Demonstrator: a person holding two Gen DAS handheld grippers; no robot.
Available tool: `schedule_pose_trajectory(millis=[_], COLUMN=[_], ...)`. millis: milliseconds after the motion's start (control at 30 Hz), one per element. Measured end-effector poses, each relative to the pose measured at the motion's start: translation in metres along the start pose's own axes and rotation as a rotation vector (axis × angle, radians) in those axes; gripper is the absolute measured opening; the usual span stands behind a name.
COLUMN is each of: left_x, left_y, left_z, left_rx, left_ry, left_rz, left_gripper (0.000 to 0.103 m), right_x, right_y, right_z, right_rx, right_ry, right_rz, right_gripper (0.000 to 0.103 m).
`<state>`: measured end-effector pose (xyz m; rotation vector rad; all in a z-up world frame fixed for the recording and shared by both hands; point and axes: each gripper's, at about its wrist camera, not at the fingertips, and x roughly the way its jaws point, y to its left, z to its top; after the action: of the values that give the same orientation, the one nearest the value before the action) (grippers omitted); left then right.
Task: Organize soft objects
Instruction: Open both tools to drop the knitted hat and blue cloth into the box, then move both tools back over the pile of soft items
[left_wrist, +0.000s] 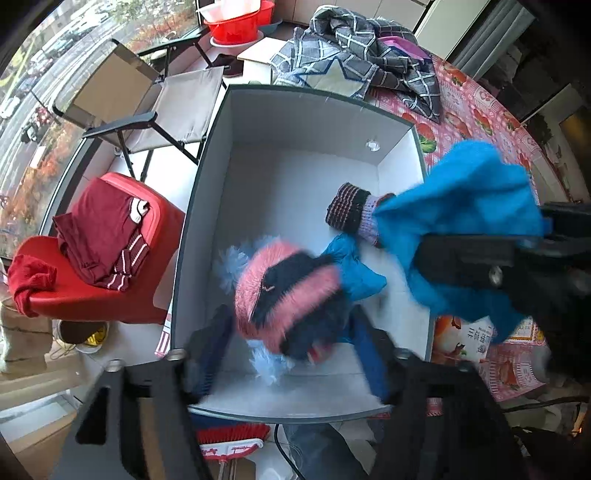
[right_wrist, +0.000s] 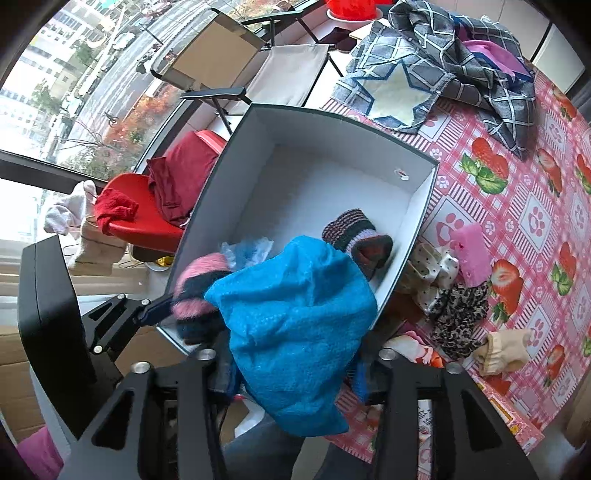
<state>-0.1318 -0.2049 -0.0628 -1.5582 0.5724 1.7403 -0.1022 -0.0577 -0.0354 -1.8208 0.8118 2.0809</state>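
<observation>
Standing at the near left edge of the worktop (right_wrist: 517, 229), an open grey box (left_wrist: 207, 206) with white inner walls takes up the middle of both views; its far half is bare floor with plenty of room, while the near half is crowded. Against the right wall inside lies a striped knit cuff (left_wrist: 347, 210); a smaller blue piece (left_wrist: 354, 273) lies on the box floor beside it. The box's left wall overhangs the worktop edge, with a red chair (left_wrist: 92, 295) carrying dark red clothes below it; a folding chair (left_wrist: 173, 110) stands farther off. Right of the box the strawberry-print cloth carries a pink pad (right_wrist: 471, 254), leopard-print fabric (right_wrist: 458, 317) and a beige piece (right_wrist: 506, 354); a checked grey cloth (right_wrist: 443, 66) lies at the far end.

The left hand-held gripper (left_wrist: 291, 354) points down into the near end of the box, its jaws spread well apart; a pink-and-navy fuzzy hat (left_wrist: 288, 295) with a pale blue pompom sits blurred between the fingers, seemingly let go, though contact with the pads is unclear. The right hand-held gripper (right_wrist: 295, 373) hangs over the box's near right corner, jaws parted; a blue fuzzy cloth (right_wrist: 295, 325) drapes between its fingers, and whether the pads press it I cannot tell.
</observation>
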Motion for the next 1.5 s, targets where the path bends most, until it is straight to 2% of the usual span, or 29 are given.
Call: schedule_pose_trajectory(millis=[33,200,300,367,433,667,800,933,1133,1300,1500], left_x=[-0.002,-0.007,-0.011,-0.016,-0.021,-0.035,-0.026,0.001,0.057,0.099,0.141], left_y=[0.0,0.001,-0.004,-0.012,-0.023,-0.087,-0.138,-0.186,-0.233,-0.257,-0.263], left_z=[0.0,0.002,0.006,0.01,0.016,0.04,0.051,0.062,0.098,0.119,0.135], left_rx=[-0.003,-0.022,-0.019,0.001,0.028,0.189,0.318,0.425,0.442,0.478,0.461], left_ry=[-0.011,-0.028,-0.023,-0.036,-0.046,-0.044,-0.016,0.046,0.155,0.204,0.271], left_rz=[-0.014,-0.079,-0.115,-0.147,-0.175,-0.213,-0.199,-0.147,-0.081,0.013,0.07], left_gripper=[0.081,0.086,0.103,0.103,0.103,0.103,0.103,0.103,0.103,0.103,0.103], right_x=[-0.001,-0.009,-0.017,-0.026,-0.035,-0.079,-0.109,-0.132,-0.141,-0.122,-0.062], right_y=[-0.001,-0.012,-0.027,-0.041,-0.056,-0.118,-0.163,-0.209,-0.275,-0.317,-0.337], right_z=[0.0,-0.001,-0.005,-0.011,-0.018,-0.049,-0.077,-0.109,-0.154,-0.16,-0.128], right_rx=[0.003,0.046,0.095,0.13,0.164,0.327,0.429,0.531,0.674,0.7,0.613], right_ry=[-0.006,-0.021,-0.022,-0.025,-0.029,-0.077,-0.123,-0.169,-0.192,-0.131,0.026], right_rz=[0.002,0.0,0.003,0.015,0.016,0.056,0.056,0.054,0.05,0.071,0.152], right_gripper=[0.08,0.082,0.082,0.083,0.103,0.103,0.103,0.103,0.103,0.103,0.103])
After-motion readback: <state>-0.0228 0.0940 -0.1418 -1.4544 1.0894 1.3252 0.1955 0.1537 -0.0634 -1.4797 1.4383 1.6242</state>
